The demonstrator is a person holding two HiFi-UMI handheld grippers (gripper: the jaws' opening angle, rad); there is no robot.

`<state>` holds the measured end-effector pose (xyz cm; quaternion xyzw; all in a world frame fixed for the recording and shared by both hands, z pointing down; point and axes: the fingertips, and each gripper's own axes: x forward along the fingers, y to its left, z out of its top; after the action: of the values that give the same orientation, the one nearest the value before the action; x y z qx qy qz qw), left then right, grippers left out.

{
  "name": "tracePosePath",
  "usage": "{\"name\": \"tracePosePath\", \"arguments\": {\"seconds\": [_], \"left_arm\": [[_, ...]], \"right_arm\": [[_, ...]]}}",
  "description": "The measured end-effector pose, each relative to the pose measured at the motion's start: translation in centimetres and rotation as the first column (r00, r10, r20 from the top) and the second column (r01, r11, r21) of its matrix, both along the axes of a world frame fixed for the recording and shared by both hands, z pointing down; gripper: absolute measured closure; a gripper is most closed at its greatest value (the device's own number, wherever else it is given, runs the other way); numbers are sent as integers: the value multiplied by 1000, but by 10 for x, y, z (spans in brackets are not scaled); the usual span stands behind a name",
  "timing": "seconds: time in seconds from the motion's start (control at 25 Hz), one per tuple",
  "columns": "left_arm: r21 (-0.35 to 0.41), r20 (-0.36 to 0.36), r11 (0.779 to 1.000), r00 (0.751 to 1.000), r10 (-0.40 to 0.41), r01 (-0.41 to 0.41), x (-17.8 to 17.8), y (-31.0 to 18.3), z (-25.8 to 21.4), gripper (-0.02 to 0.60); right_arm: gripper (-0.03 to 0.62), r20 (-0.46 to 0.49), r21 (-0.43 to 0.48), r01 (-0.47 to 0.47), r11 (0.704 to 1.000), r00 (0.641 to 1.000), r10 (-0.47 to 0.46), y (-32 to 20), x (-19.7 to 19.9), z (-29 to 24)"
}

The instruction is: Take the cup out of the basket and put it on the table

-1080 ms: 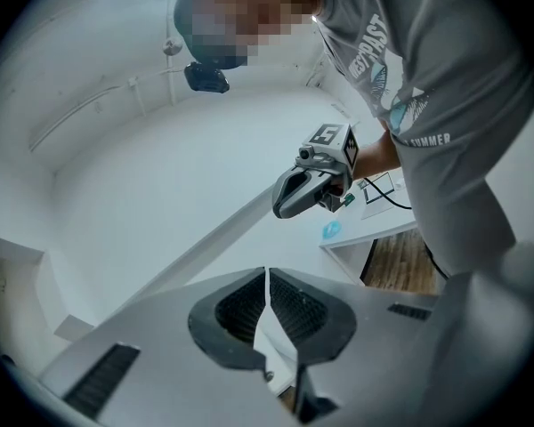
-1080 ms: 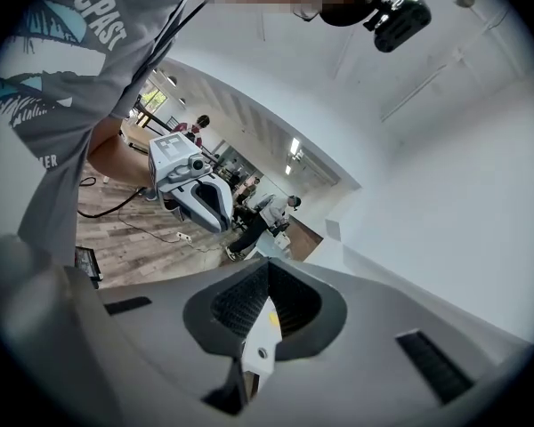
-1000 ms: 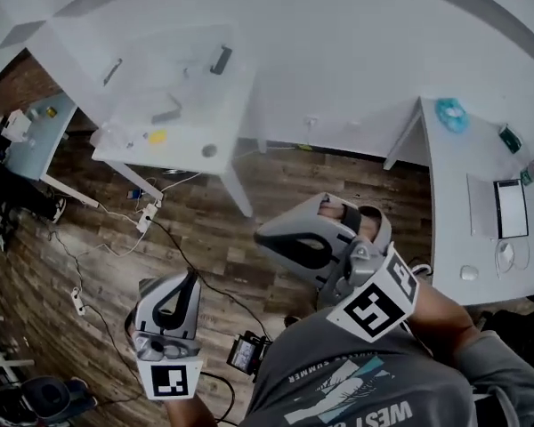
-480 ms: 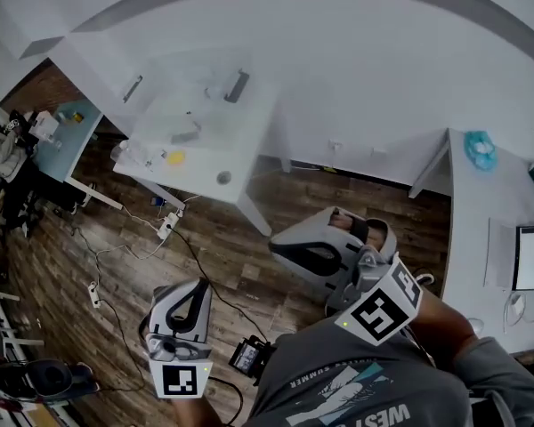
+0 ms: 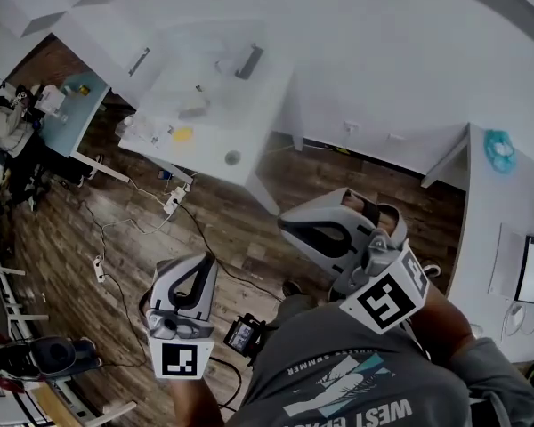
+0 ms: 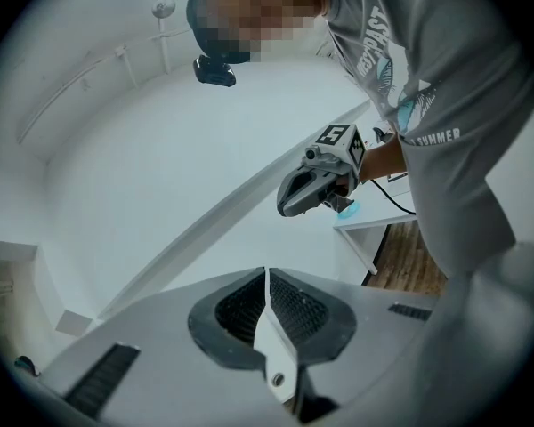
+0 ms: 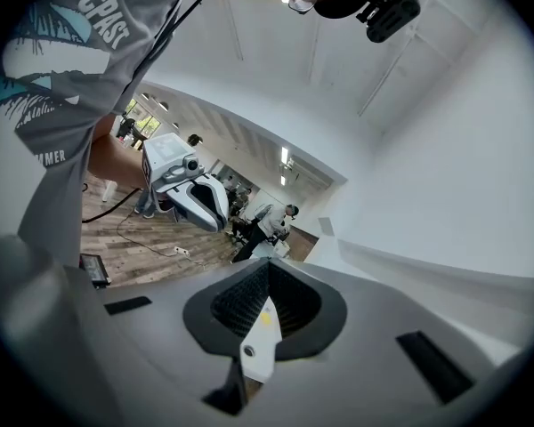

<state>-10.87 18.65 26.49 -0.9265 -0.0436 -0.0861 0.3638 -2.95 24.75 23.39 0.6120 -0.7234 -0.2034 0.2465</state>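
Wood floor (image 5: 356,176); left hand-held gripper (image 6: 267,278), right hand-held gripper (image 7: 265,281) — two, both closed, empty.

Grippers: two – left gripper (image 5: 201,265), right gripper (image 5: 289,228).
Marker cubes: two – left cube (image 5: 180,360), right cube (image 5: 384,296).
White tables: two – centre table (image 5: 258,123), right table (image 5: 485,238).
Blue desk (image 5: 71,123): one.
Floor power strips: two – near strip (image 5: 99,268), far strip (image 5: 175,201).
Yellow item (image 5: 182,134) on centre table: one.
Teal item (image 5: 500,149) on right table: one.
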Motion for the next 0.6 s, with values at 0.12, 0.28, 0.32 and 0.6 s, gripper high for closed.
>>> {"name": "tracePosePath", "arguments": {"seconds": [0.12, 0.28, 0.32, 0.6], "left_arm": [[8, -7, 1000, 1000, 24, -24, 6, -18, -1, 556], [5, -48, 998, 997, 58, -58, 11, -42, -10, 555], [3, -61, 998, 996, 66, -66, 11, -48, -12, 555], [-17, -119, 993, 987, 111, -114, 6, -89, -10, 555]], "right_arm": [[583, -6, -3, -25, 1000, 1000, 25, -12, 0, -4], [583, -41, -21, -64, 998, 997, 63, -30, 2, -9], [583, -49, -25, -78, 997, 996, 77, -34, 2, -9], [583, -101, -47, -139, 989, 986, 133, -70, -1, -4]]}}
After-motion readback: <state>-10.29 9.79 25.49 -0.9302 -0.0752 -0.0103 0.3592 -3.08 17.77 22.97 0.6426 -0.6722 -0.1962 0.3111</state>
